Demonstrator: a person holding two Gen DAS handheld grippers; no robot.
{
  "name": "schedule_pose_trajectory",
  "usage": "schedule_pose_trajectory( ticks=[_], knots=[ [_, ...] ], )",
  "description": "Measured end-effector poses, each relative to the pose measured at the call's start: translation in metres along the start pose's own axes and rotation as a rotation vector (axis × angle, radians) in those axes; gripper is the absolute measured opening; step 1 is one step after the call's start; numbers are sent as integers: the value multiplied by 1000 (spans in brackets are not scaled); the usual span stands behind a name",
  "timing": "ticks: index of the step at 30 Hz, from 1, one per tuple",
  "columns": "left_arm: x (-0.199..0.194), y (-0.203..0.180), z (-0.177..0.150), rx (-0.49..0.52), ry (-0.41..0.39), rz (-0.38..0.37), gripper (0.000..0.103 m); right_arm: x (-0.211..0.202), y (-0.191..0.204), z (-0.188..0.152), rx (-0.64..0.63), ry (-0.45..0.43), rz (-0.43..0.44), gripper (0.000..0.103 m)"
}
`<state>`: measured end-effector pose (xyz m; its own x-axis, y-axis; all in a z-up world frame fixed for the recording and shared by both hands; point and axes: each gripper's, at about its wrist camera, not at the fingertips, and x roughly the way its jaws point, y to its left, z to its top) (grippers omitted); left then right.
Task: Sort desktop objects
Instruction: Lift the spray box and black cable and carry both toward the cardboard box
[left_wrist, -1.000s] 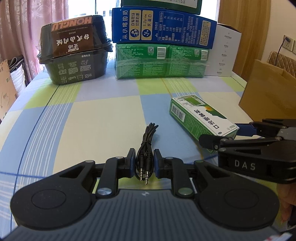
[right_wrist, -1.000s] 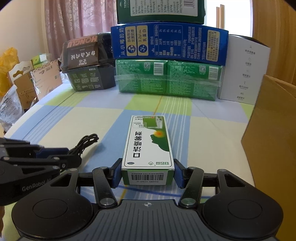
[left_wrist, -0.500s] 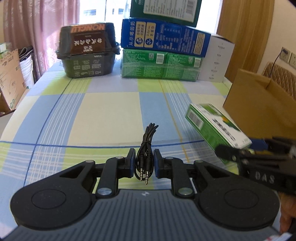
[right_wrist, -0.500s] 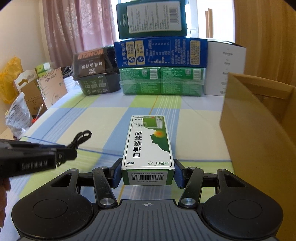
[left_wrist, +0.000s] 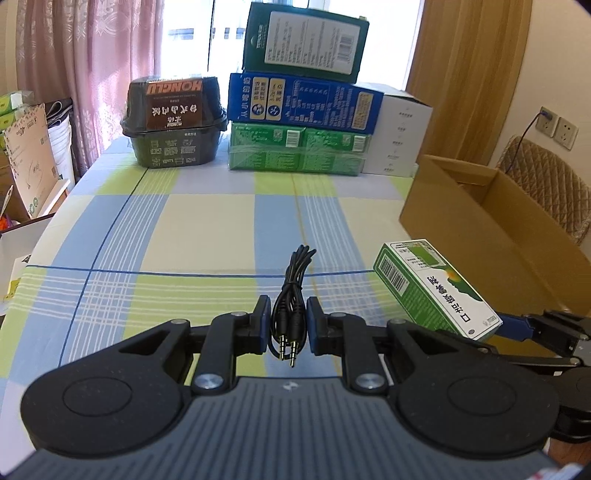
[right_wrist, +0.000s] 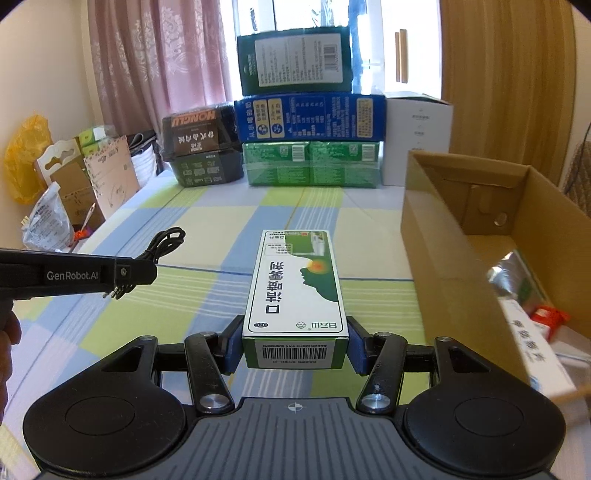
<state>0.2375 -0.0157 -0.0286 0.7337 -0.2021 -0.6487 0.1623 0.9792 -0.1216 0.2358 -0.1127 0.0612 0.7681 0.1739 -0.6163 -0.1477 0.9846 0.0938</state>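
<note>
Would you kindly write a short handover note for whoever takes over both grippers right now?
Left gripper: shut on the coiled black cable, held above the table.
Right gripper: shut on the green box, also off the table, beside the open carton.
Done: both items picked up; the carton already holds some packets.
Left: probably drop the green box and cable into the carton, then release. The stacked boxes at the far edge are untouched.
</note>
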Motion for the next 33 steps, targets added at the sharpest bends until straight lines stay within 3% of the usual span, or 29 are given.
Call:
schedule_pose_trajectory(
  ticks=[17, 33],
  knots=[
    [-89, -47, -17, 31, -45, -25, 16, -102, 7, -1, -16, -88, -1, 52],
    [-124, -121, -30, 155, -57, -99, 16, -173, -40, -10, 34, -167, -84, 52]
  ],
)
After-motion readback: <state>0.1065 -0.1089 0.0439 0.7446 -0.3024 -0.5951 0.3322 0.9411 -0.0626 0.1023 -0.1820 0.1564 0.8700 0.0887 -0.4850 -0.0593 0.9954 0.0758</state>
